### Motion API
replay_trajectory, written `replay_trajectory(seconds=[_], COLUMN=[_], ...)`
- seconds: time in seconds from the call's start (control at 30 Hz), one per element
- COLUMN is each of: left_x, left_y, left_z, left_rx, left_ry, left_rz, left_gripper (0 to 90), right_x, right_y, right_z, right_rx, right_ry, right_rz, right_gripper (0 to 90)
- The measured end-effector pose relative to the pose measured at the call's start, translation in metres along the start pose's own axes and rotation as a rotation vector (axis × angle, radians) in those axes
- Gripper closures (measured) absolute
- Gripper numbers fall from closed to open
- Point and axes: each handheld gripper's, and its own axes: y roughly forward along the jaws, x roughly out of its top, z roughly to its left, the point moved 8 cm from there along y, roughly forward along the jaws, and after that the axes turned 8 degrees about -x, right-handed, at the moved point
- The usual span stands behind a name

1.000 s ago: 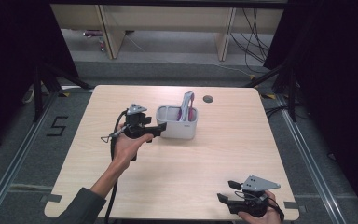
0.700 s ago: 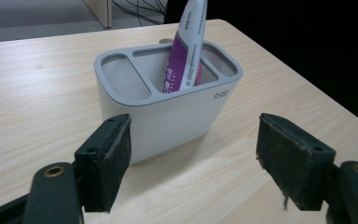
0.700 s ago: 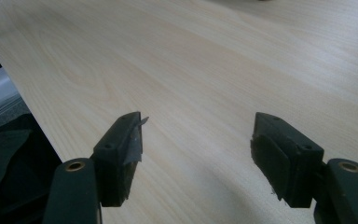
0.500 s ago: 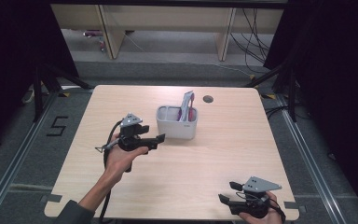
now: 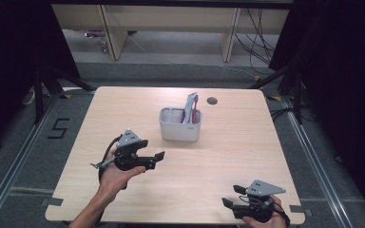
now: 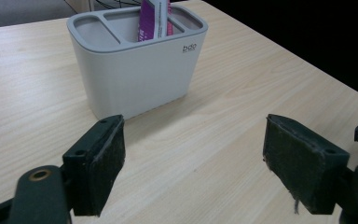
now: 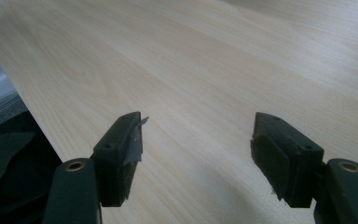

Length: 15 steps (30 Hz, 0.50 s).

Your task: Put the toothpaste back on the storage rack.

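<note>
A white compartmented holder (image 5: 180, 124) stands at the middle back of the wooden table (image 5: 247, 142). A pink and white packet (image 5: 190, 108) stands upright in its right compartment. My left gripper (image 5: 156, 160) hovers over the table to the front left of the holder, pointing right. Its jaws have just been opening and nothing is between them. In the left gripper view the holder (image 6: 135, 79) with the packet (image 6: 154, 18) stands beyond my open left gripper (image 6: 193, 154). My right gripper (image 5: 231, 195) rests near the front right edge, open and empty. In its own view, the right gripper (image 7: 196, 154) has bare tabletop ahead.
A dark round grommet (image 5: 212, 100) sits in the table near its back edge, right of the holder. Wooden shelving legs (image 5: 108, 33) and cables lie on the floor beyond the table. Dark curtains close both sides.
My left gripper has drawn back from beside the holder toward the front left and sunk a little. The right gripper has stayed where it was.
</note>
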Motion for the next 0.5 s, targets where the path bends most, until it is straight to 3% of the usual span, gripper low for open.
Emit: replay_trajectory(seconds=[0.3,0.37,0.5], left_x=[-0.021,-0.026,-0.039], left_y=[-0.006,-0.008,-0.014], left_z=[-0.007,-0.008,-0.010], left_rx=[-0.016,-0.021,-0.029], left_ry=[0.031,0.039,0.048], left_rz=[0.010,0.013,0.024], left_gripper=[16.9,16.3,16.0], right_x=[0.001,0.001,0.001], right_y=[-0.001,-0.001,0.000], right_z=[0.001,0.003,0.002], right_rx=[-0.002,-0.001,0.004], right_ry=[-0.002,0.020,0.003], right_rz=[-0.001,0.001,-0.001], right_gripper=[34.3,34.3,34.1])
